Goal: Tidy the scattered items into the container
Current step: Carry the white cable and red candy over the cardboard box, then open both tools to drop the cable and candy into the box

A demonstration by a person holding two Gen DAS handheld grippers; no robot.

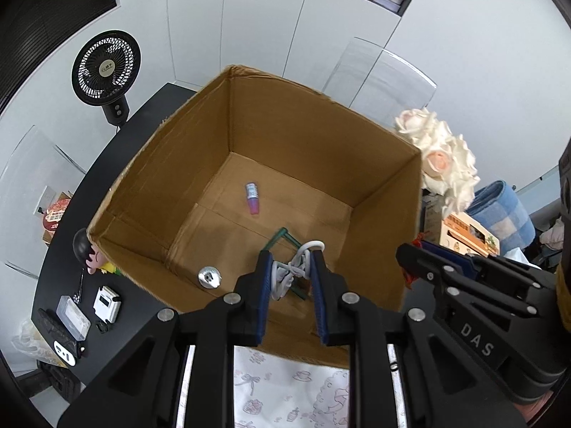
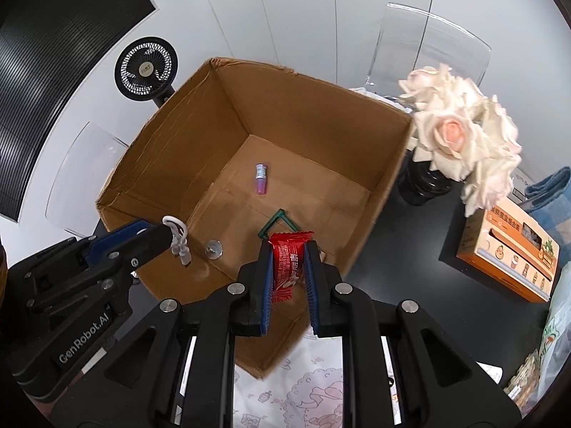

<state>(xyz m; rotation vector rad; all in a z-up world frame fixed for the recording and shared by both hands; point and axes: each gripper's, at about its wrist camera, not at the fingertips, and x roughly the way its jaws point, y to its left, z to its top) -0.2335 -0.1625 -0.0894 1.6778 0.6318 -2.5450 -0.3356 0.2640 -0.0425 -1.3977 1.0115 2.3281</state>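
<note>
Your left hand-held gripper (image 1: pixel 292 267) pinches a white cable (image 1: pixel 298 262), your right hand-held gripper (image 2: pixel 287 262) a red packet (image 2: pixel 287 267), both above the cardboard box (image 2: pixel 171 164). The box fills the black tabletop (image 2: pixel 410 249); white wall panels (image 2: pixel 292 10) stand behind it.

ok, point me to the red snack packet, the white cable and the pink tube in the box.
red snack packet (image 2: pixel 287 267), right wrist view, middle of the wrapper between the fingers.
white cable (image 1: pixel 291 273), left wrist view, bundled loops between the fingers.
pink tube (image 2: pixel 261 179), right wrist view, mid-body, lying on the box floor.
</note>
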